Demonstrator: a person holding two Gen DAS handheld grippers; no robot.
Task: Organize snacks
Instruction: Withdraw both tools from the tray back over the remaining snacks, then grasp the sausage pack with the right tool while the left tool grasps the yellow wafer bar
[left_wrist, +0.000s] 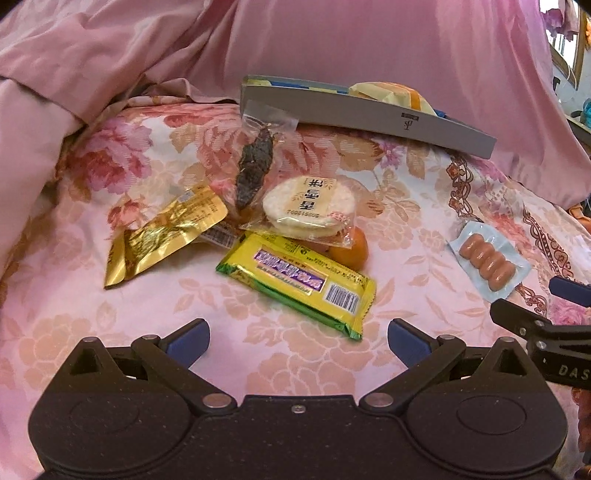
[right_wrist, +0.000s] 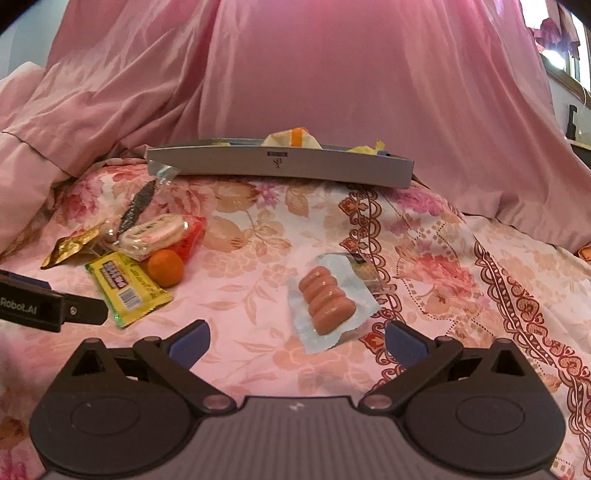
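Both grippers hang wide open, empty: the right gripper (right_wrist: 297, 341) should straddle the sausage pack (right_wrist: 328, 302) squarely; the left gripper (left_wrist: 298, 341) faces the yellow bar (left_wrist: 299, 280).

Bare floral bedspread (right_wrist: 258, 295) lies open between the sausage pack (right_wrist: 328, 302) and the snack pile on the left, wide enough for tongs to pass. The pile crowds together: yellow bar (left_wrist: 295, 284), orange (left_wrist: 351, 249), rice cracker pack (left_wrist: 308, 206), gold pouch (left_wrist: 162, 232). A grey tray (right_wrist: 280, 166) and pink quilt (right_wrist: 332, 74) block the far side.
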